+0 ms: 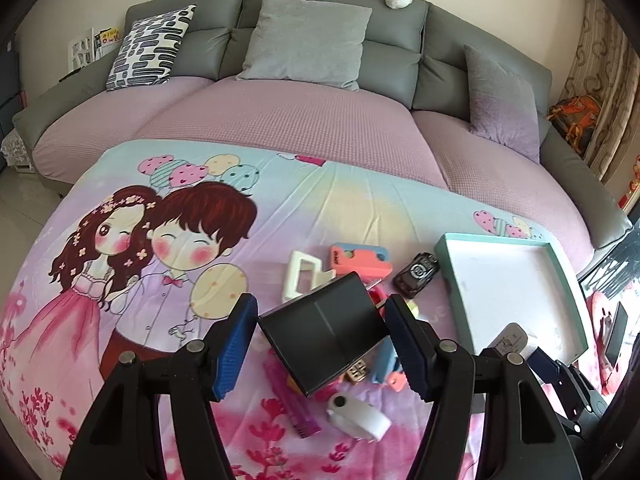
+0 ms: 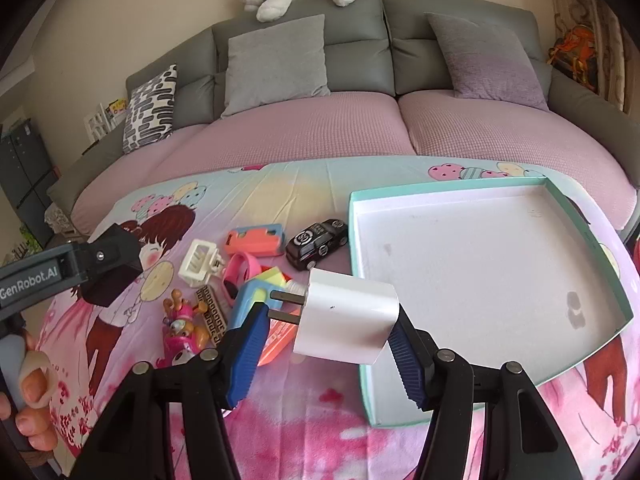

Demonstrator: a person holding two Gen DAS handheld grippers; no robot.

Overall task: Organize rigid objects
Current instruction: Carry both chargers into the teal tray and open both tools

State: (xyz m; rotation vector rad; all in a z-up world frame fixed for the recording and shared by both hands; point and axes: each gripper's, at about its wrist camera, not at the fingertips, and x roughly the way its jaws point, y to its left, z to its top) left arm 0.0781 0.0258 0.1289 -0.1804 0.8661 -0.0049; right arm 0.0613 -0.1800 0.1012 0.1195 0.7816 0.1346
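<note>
The left tool pinched a flat black box between its blue pads, the box tilted and lifted clear of the cartoon-printed cloth that covered the bench. The right tool gripped a white plug adapter by its sides, its two metal prongs pointing left, also off the cloth, just beside the near left corner of the teal-rimmed tray.

The tray sat at the right side of the bench, its white floor bare apart from faint marks. Left of it the loose things lay clustered near the middle of the cloth: a black toy car just beside the tray's left wall, an orange and blue case next to the car, a cream hair claw, a pink wristband, a small patterned block and a pink figurine. In the left wrist view a white rounded piece and a purple comb lay toward the near edge, under the raised box.

A bare hand showed at the left border of the right wrist view, wrapped around the handle of the left tool. A grey sofa with cushions stood behind the bench.
</note>
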